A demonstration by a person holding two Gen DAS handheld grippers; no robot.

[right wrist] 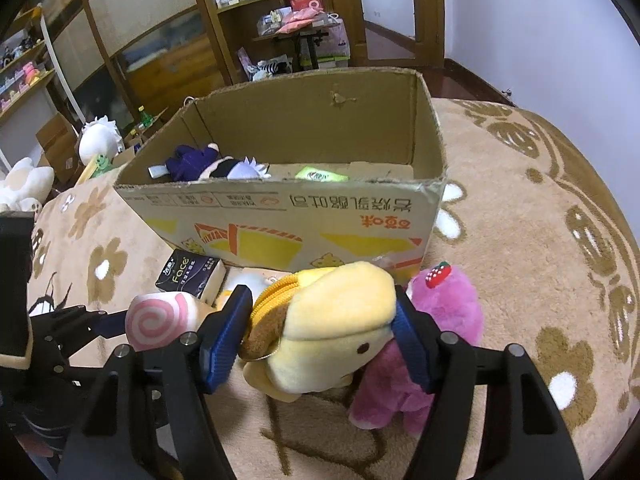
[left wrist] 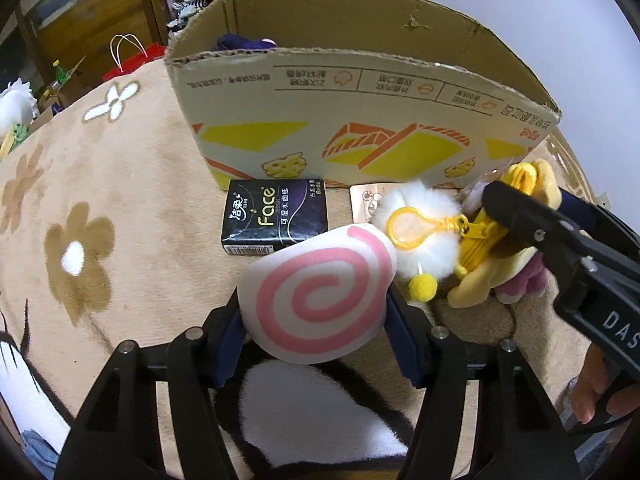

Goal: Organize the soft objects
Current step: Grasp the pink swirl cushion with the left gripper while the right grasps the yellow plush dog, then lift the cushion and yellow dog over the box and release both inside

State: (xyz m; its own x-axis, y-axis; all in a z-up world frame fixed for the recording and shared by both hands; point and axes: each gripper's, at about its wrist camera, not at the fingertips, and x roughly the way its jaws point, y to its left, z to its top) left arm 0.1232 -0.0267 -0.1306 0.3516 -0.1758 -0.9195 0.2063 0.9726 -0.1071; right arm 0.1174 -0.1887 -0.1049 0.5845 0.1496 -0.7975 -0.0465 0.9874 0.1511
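While both claws grip soft toys, a tan flowered rug (right wrist: 520,208) spreads beneath and around them, and on it, ahead of both, stands an open cardboard box (right wrist: 304,216) with yellow and orange print on its near wall. Inside the box, toward its left rear corner as the right claw sees it, lies a doll (right wrist: 216,164) in purple clothes, with a green packet (right wrist: 322,176) to its right on the box floor. Just right of the right claw (right wrist: 324,332) sits a pink plush (right wrist: 444,320) with a strawberry on its head, touching the toy that claw holds. That toy is a yellow plush (right wrist: 336,320) with a zipper and a brown ear, clamped between the blue pads at both sides. Left of it, the left claw (left wrist: 314,304) is closed on a white cushion (left wrist: 320,292) with a pink spiral, pinched at its two sides. Ahead of the left claw, near the box's front wall, lies a black tissue pack (left wrist: 276,216). Right of that cushion rests a white pompom (left wrist: 424,232) with a yellow clip, touching the yellow plush. A small tan packet (left wrist: 366,200) lies between the tissue pack and the pompom.
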